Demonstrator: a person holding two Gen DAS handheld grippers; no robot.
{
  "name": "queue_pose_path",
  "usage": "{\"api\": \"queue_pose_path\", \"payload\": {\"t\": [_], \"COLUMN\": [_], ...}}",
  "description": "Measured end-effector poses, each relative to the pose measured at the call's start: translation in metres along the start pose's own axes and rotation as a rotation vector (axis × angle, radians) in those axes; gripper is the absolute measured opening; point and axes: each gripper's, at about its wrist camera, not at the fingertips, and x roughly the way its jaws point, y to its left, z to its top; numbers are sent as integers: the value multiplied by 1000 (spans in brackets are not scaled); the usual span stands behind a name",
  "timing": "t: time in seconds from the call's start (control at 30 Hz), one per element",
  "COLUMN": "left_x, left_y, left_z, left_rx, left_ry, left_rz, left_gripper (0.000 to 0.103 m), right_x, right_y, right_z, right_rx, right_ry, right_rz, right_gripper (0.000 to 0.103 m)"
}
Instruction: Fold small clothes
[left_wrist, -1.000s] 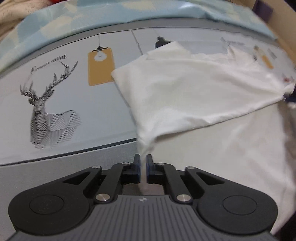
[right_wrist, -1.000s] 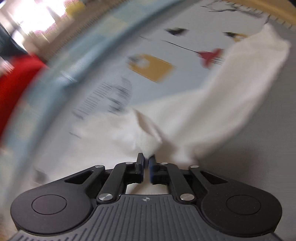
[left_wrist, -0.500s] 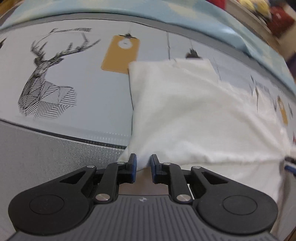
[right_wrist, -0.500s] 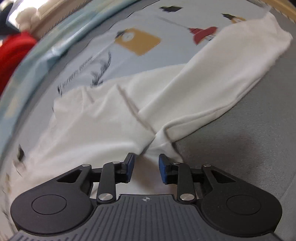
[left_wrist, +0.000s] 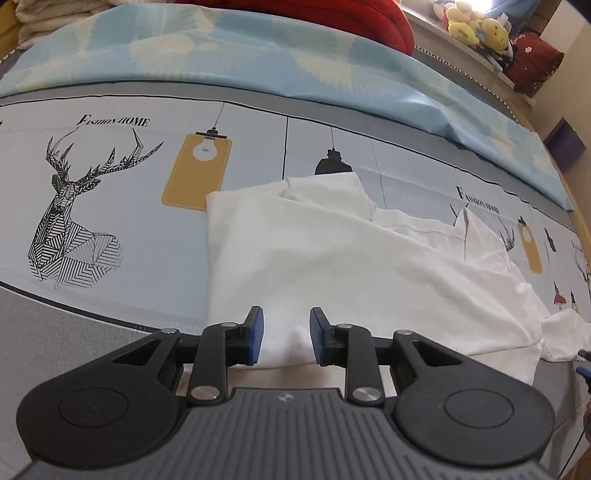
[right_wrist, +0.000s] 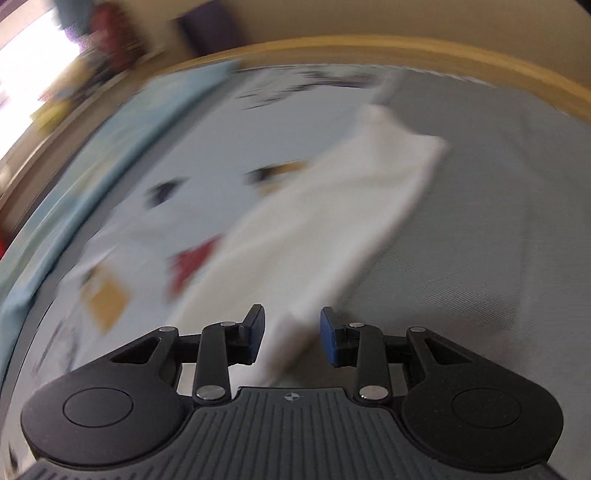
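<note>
- White garment (left_wrist: 332, 266) lies folded over on the printed bed sheet (left_wrist: 122, 206).
- Left gripper (left_wrist: 284, 339): jaws apart, the garment's near edge between them.
- Right gripper (right_wrist: 291, 336): jaws apart, a blurred strip of the garment (right_wrist: 332, 221) between them.

Ahead of the black left claw (left_wrist: 284, 334) with blue pads (left_wrist: 256, 336) lies a plain white garment (left_wrist: 332, 266). To its left, the pale blue sheet (left_wrist: 147, 236) bears a black line-drawn stag (left_wrist: 70, 218) and a mustard lamp panel (left_wrist: 197, 171). Beyond: a light-blue, cream-patterned cover (left_wrist: 258, 62), red cushion (left_wrist: 332, 14).
</note>
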Motion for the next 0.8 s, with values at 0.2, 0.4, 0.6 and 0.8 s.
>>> {"api": "queue_pose_path", "payload": {"t": [0.2,0.4,0.6,0.8], "left_x": [6,-1,-14,-35], "left_y": [3,14,26,53], "left_z": [-1,1,6,13], "left_rx": [2,-9,-45,-113], "left_ry": [15,10,-8,-48], "left_rz": [5,3,-15,-29], "left_gripper": [30,30,30,30], "right_x": [37,47,20,-83], "right_y": [-55,-64,-10,153], "right_z": [39,50,37,-31], "right_rx": [129,182,-28,-490], "right_ry": [-13,-98,-257,-542], "right_rz": [57,56,-193,32], "right_gripper": [39,25,3,3]}}
